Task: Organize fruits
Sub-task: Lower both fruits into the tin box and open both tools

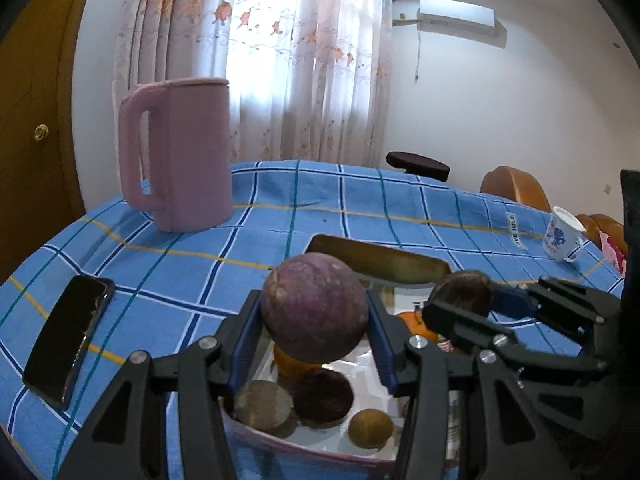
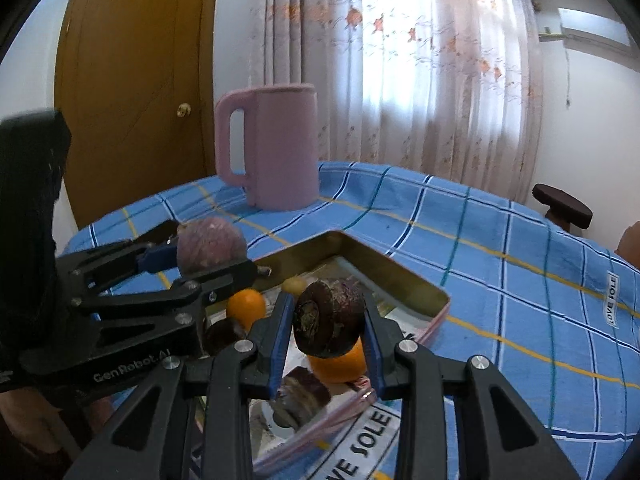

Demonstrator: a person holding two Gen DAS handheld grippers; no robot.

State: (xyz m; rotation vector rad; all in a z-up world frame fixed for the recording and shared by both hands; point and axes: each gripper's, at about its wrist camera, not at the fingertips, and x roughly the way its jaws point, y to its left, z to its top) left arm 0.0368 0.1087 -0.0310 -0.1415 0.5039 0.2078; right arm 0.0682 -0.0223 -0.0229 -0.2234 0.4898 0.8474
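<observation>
My left gripper (image 1: 314, 320) is shut on a round purple passion fruit (image 1: 314, 306) and holds it above a shallow metal tin (image 1: 380, 258). My right gripper (image 2: 328, 322) is shut on a dark brown mangosteen (image 2: 328, 312) above the same tin (image 2: 400, 280). Each gripper shows in the other view, the right one in the left wrist view (image 1: 460, 300) and the left one in the right wrist view (image 2: 218, 258). In the tin lie oranges (image 2: 246, 306), dark purple fruits (image 1: 323, 396), a brownish one (image 1: 262, 404) and a small yellow-green one (image 1: 370, 428).
A pink jug (image 1: 180, 152) stands at the back left of the blue checked tablecloth (image 1: 260, 200). A black phone (image 1: 68, 344) lies at the left. A white and blue cup (image 1: 562, 234) stands at the right edge. A dark stool (image 1: 418, 165) is behind the table.
</observation>
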